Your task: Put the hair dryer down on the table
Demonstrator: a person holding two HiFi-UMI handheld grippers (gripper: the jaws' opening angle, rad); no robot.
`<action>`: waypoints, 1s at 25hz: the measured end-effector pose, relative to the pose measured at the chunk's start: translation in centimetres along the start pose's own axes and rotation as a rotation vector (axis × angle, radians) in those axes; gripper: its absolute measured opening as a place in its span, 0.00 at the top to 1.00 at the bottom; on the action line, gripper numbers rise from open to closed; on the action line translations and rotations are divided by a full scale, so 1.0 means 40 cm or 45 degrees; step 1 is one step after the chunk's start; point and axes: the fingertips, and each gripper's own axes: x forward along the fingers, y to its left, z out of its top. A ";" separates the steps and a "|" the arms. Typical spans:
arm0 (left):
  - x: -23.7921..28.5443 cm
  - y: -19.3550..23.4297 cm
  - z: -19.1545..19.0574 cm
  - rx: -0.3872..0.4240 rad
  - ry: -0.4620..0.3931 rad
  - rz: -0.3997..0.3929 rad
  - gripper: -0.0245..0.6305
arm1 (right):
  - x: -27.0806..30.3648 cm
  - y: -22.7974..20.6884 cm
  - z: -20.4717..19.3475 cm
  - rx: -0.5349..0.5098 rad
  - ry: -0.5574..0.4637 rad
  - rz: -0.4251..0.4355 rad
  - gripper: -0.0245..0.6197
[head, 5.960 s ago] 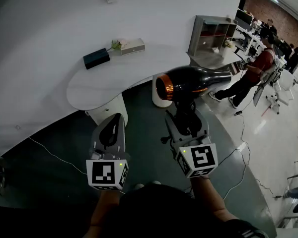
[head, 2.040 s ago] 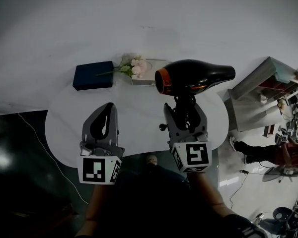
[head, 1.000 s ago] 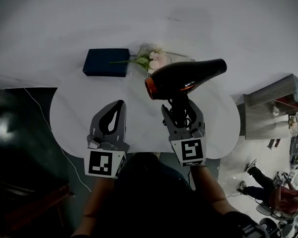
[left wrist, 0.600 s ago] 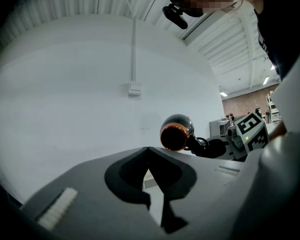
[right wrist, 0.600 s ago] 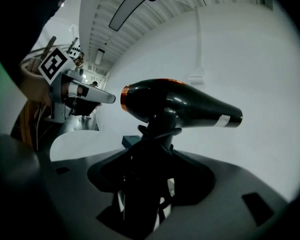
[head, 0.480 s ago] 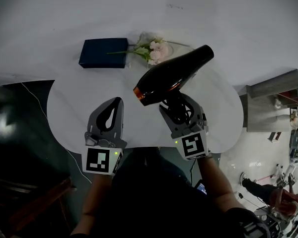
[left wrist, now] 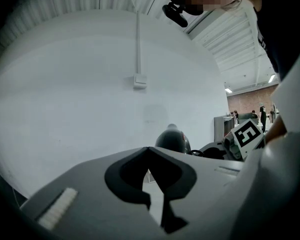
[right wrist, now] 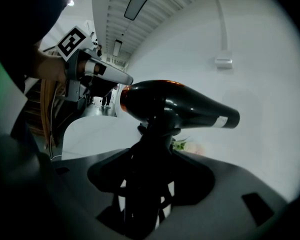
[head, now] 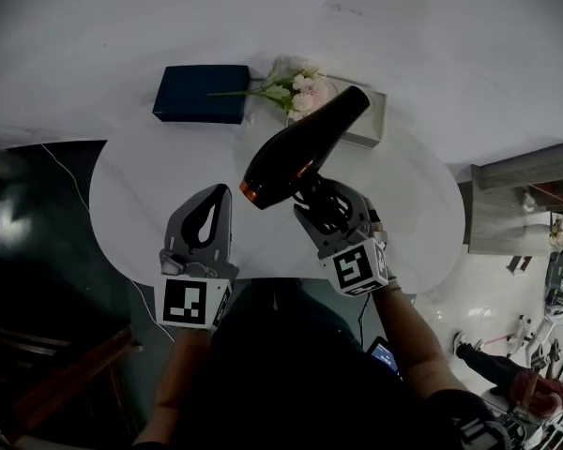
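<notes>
Hair dryer [head: 300, 153] first: it's up in the air over the middle of the white table [head: 141, 195], not set down yet. It is black with an orange ring at its wide end. It tilts so the narrow nozzle points to the upper right of the head view and the wide end dips to the lower left.

The right gripper [head: 324, 204] has it by the handle. In the right gripper view the fingers are clamped on either side of that handle [right wrist: 152, 149], with what looks like the cord bunched around it. The left gripper [head: 223, 193] hangs just left of the dryer with its fingers closed together on nothing, which its own view confirms [left wrist: 149, 150].

What I'd worry about:
- The nozzle sits right over the flowers [head: 296, 84] and the pale box [head: 371, 125] at the top of the frame. Lowering it on this line could knock them or leave it propped on the box.
- The body is heavy and held only low on the handle, so it could swing in the grip.
- The rounded barrel may roll once it is let go.
- The loose cord could catch on the fingers as they open.

The dark blue box [head: 202, 94] at the upper left looks safely out of the way.
</notes>
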 end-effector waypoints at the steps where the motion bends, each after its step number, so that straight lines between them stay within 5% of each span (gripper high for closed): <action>1: 0.001 0.002 -0.005 -0.003 0.008 0.003 0.94 | 0.006 0.006 -0.005 0.002 0.006 0.015 0.56; 25: 0.013 -0.004 -0.072 -0.025 0.094 0.002 0.94 | 0.093 0.135 -0.149 0.102 0.157 0.253 0.56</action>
